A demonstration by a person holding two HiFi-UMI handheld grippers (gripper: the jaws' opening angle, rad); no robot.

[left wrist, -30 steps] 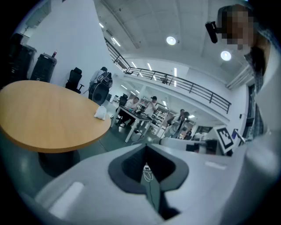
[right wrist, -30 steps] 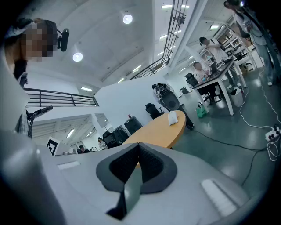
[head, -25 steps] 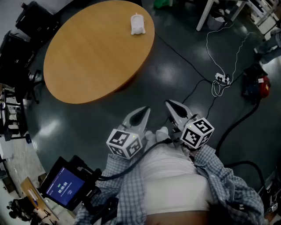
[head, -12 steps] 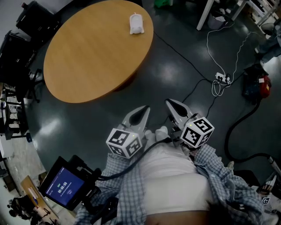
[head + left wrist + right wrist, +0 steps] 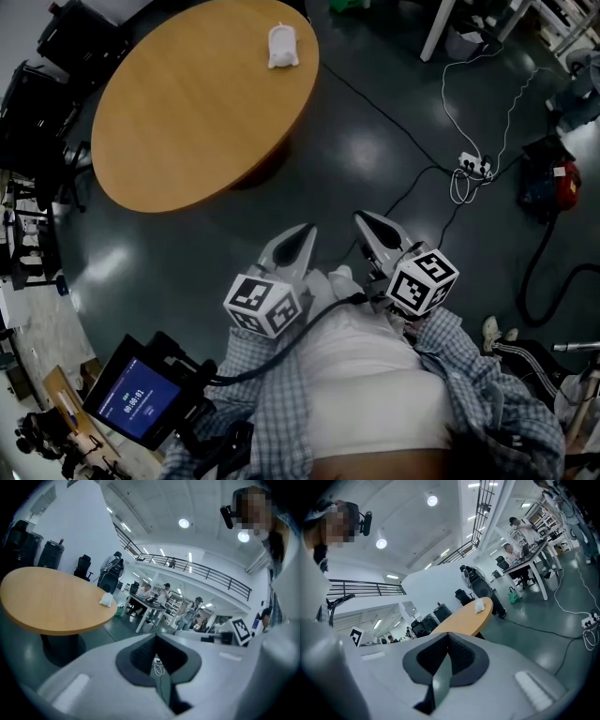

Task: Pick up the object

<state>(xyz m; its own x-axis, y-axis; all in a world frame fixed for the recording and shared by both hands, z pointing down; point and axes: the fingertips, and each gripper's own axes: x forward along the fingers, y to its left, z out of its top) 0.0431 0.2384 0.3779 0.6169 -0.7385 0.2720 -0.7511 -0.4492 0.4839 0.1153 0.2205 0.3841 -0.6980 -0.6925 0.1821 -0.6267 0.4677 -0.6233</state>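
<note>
A small white object (image 5: 283,45) lies near the far edge of the round wooden table (image 5: 187,112). It also shows in the left gripper view (image 5: 107,599) and in the right gripper view (image 5: 479,604). Both grippers are held close to the person's body, well short of the table and over the dark floor. My left gripper (image 5: 307,231) is shut with nothing in it, its jaws meeting in a thin line (image 5: 157,641). My right gripper (image 5: 360,218) is shut and empty too (image 5: 447,639).
Cables and a white power strip (image 5: 473,169) lie on the floor to the right. Black office chairs (image 5: 37,84) stand left of the table. A device with a lit blue screen (image 5: 136,398) hangs at lower left. People sit at desks (image 5: 154,592) beyond the table.
In the head view the table and the white object have slid slightly up and left. Both grippers stay shut in the same place in front of the body.
</note>
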